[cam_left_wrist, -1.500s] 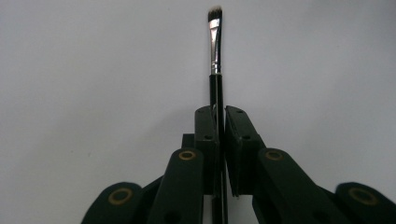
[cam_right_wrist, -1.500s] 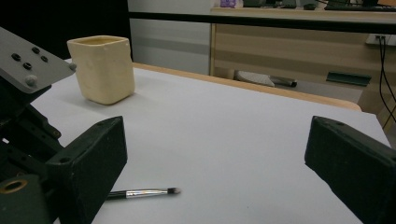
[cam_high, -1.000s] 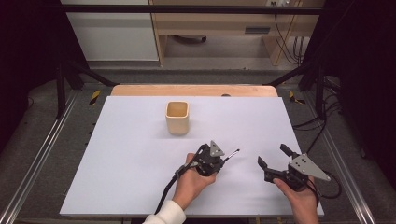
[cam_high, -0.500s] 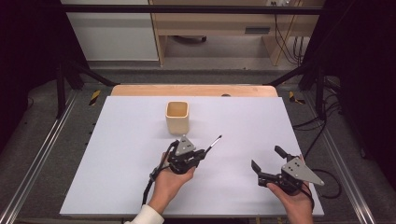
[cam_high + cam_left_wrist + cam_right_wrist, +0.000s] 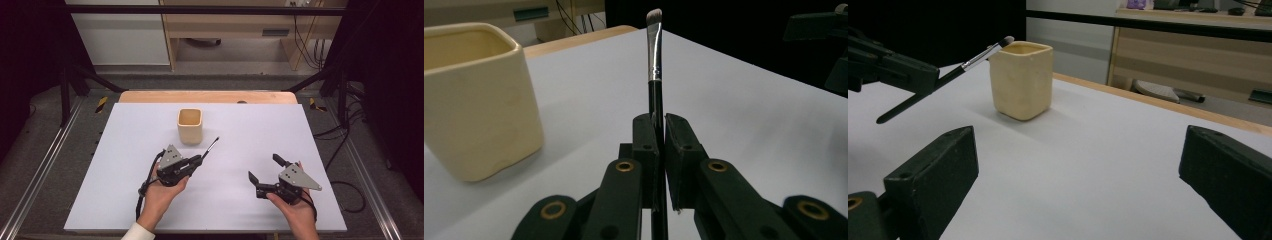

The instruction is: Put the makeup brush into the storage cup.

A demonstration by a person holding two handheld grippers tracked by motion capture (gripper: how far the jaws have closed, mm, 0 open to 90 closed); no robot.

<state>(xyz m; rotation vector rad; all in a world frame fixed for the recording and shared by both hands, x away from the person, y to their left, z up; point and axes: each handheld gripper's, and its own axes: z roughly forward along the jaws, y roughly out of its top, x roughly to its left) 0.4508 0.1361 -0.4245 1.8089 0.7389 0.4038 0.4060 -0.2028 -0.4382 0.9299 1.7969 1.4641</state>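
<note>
A cream square cup [image 5: 190, 125] stands upright on the white table [image 5: 125, 150], back of centre. My left gripper [image 5: 197, 161] lies just in front of the cup, shut on the black handle of a thin makeup brush [image 5: 211, 146], whose bristle tip points up and right, past the cup's right side. In the left gripper view the brush [image 5: 654, 65] rises from between the closed jaws, with the cup [image 5: 474, 100] to its left. My right gripper [image 5: 263, 167] hovers at the front right, open and with nothing between its jaws. In the right gripper view the cup [image 5: 1021, 80] stands ahead, with the brush [image 5: 973, 59] beside it.
A wooden strip [image 5: 210, 96] borders the table's far edge. Metal rails [image 5: 45, 165] run along both sides, with cables [image 5: 345, 135] on the floor to the right. Bare white surface lies all around the cup.
My left gripper has carried the brush to the left, ending just in front of the cup. My right gripper has also shifted left, still open.
</note>
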